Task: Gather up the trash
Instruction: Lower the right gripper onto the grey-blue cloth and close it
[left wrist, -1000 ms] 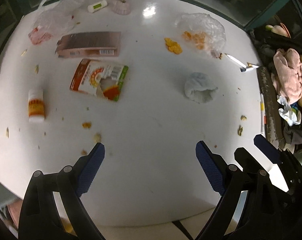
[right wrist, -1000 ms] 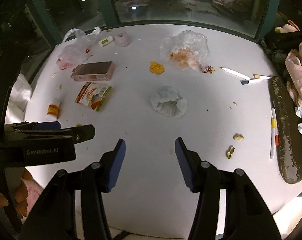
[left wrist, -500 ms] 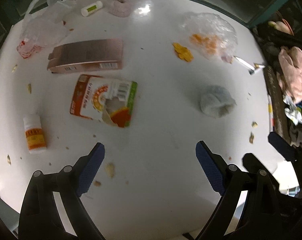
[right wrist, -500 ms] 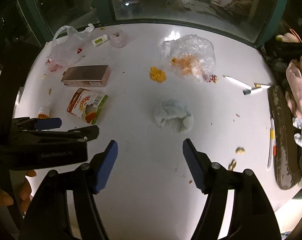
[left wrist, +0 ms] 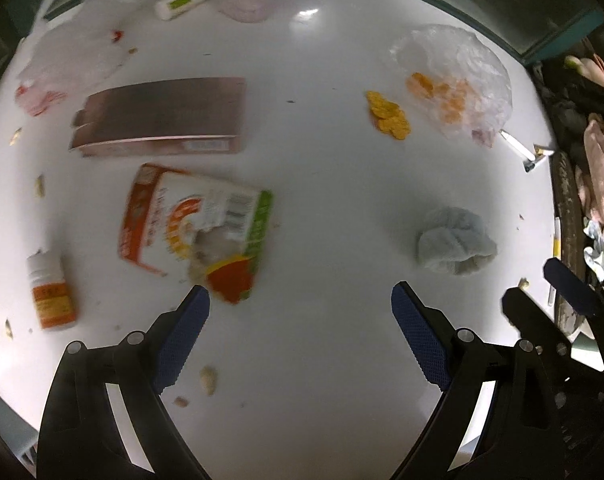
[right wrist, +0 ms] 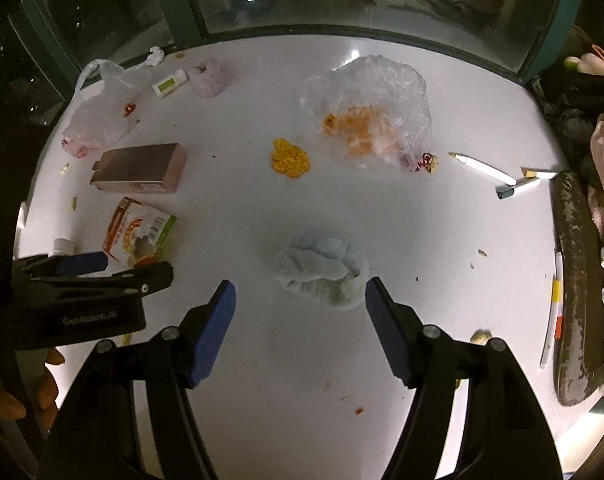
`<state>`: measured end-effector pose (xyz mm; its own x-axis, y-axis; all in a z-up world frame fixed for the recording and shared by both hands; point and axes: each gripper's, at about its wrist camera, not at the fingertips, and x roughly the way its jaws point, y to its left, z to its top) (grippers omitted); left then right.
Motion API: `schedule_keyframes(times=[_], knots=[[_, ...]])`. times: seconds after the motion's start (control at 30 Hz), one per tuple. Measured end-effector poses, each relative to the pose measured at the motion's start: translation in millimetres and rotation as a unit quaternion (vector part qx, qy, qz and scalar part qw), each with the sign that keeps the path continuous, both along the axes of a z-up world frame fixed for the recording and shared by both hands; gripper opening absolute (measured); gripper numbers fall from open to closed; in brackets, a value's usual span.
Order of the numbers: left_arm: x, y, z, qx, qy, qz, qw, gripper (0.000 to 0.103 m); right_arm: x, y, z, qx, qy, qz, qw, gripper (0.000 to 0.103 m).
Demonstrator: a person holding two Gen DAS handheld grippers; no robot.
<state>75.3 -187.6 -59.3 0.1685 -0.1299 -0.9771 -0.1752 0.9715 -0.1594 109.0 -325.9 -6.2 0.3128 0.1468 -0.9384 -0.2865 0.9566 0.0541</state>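
both hand-held grippers stood apart and empty: right hand-held gripper (right wrist: 300,294) just short of the crumpled tissue (right wrist: 322,270); a shallow pinch risked tearing it, scattering crumbs over the tabletop (right wrist: 242,128)

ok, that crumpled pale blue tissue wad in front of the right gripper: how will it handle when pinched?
The crumpled pale blue tissue wad looks soft and puffy, so it would probably compress between the open right gripper pads. Likely very light; a nudge may skid it across the glossy white table. Unlikely to roll.

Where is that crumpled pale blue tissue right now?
The crumpled tissue lies mid-table in the right wrist view, just ahead of the open right gripper, with the yellow crumbs farther back.
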Motion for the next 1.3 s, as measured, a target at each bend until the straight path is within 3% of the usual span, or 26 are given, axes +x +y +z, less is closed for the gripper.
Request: schedule_keyframes(times=[0.2,0.37,0.47,0.63,0.87,1.0,1.17,1.3], knots=[[20.9,-27.8,-15.9,-0.006,0.01,-0.049,0.9987,0.089,18.8,-16.4,-17.9,-0.007,0.018,0.0,1.0,0.065],[30.4,-33.0,-34.7,-0.042,0.037,-0.039,0.9977,0.089,31.9,-31.8,-33.7,0.0,0.04,-0.009,0.999,0.065],[34.6,-38.2,-42.4,-0.041,0.039,-0.038,0.9977,0.089,37.9,-38.9,-44.6,0.012,0.06,-0.012,0.998,0.065],[41.8,-41.9,-49.1,-0.078,0.036,-0.034,0.9958,0.089,49.6,-58.2,-57.6,0.074,0.102,-0.035,0.991,0.065],[44.9,-57.4,-55.5,-0.087,0.03,-0.062,0.9938,0.089,62.8,-77.8,-73.2,0.164,0.158,-0.082,0.97,0.065],[46.0,-69.3,-58.9,-0.122,0.032,-0.067,0.9898,0.089,67.5,-89.8,-85.9,0.195,0.192,-0.113,0.955,0.064],[51.7,-85.3,-55.9,-0.137,0.017,-0.098,0.9855,0.089,72.4,-104.6,-96.4,0.234,0.22,-0.151,0.935,0.064],[57.0,-96.4,-50.3,-0.143,0.002,-0.129,0.9813,0.089,77.0,-111.0,-102.1,0.242,0.231,-0.164,0.928,0.064]])
